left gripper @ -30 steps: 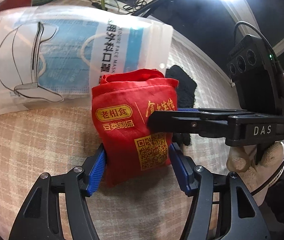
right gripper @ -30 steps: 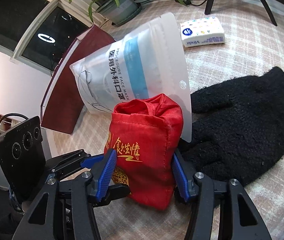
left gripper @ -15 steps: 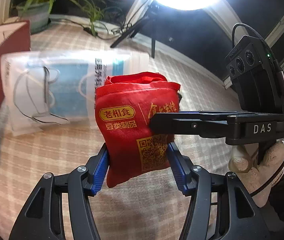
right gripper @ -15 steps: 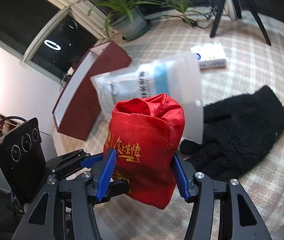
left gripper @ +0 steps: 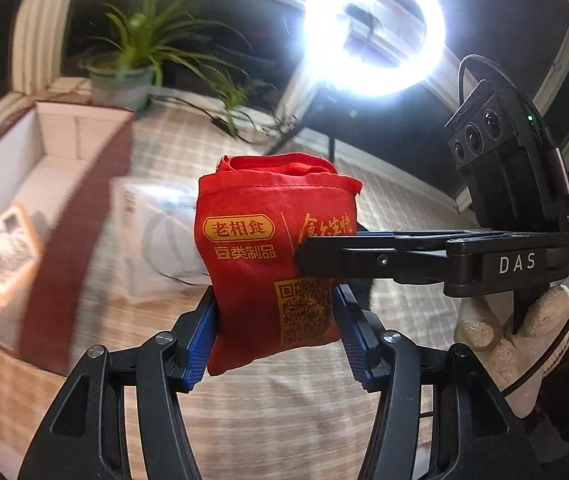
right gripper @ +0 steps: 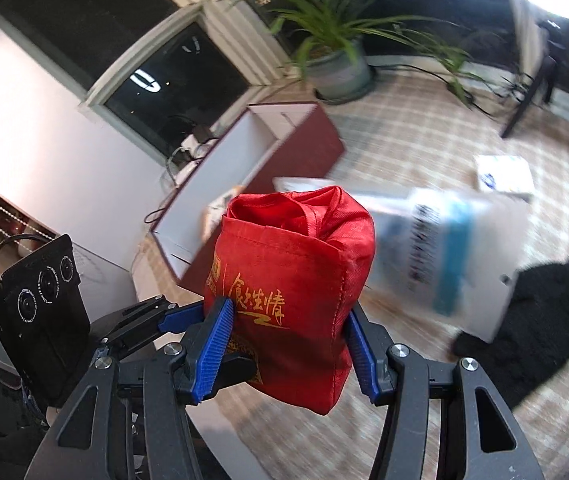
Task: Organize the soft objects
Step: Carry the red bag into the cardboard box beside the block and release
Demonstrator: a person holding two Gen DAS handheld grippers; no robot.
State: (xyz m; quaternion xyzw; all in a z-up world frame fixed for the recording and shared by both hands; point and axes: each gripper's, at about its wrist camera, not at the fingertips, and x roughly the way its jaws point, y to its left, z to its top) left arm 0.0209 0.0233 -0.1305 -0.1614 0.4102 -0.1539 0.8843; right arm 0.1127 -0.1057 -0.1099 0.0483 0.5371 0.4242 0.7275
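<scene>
A folded red cloth bag (left gripper: 268,256) with yellow print is held in the air by both grippers. My left gripper (left gripper: 276,332) is shut on its lower part. My right gripper (right gripper: 288,344) is shut on the same red bag (right gripper: 292,284) from the other side; it shows in the left wrist view (left gripper: 324,252) coming in from the right. Below on the checked cloth lie a face mask packet (right gripper: 444,248) and a black glove (right gripper: 544,316). An open dark red box (left gripper: 44,200) with a white inside stands to the left.
A white tissue pack (right gripper: 504,172) lies further back on the cloth. A potted plant (left gripper: 124,76) stands behind the box (right gripper: 252,168). A bright ring light (left gripper: 372,28) on a stand is at the back. A small framed item (left gripper: 4,256) lies inside the box.
Both grippers have lifted the red bag up from the cloth. The mask packet and glove stayed below, and the open box has come into view.
</scene>
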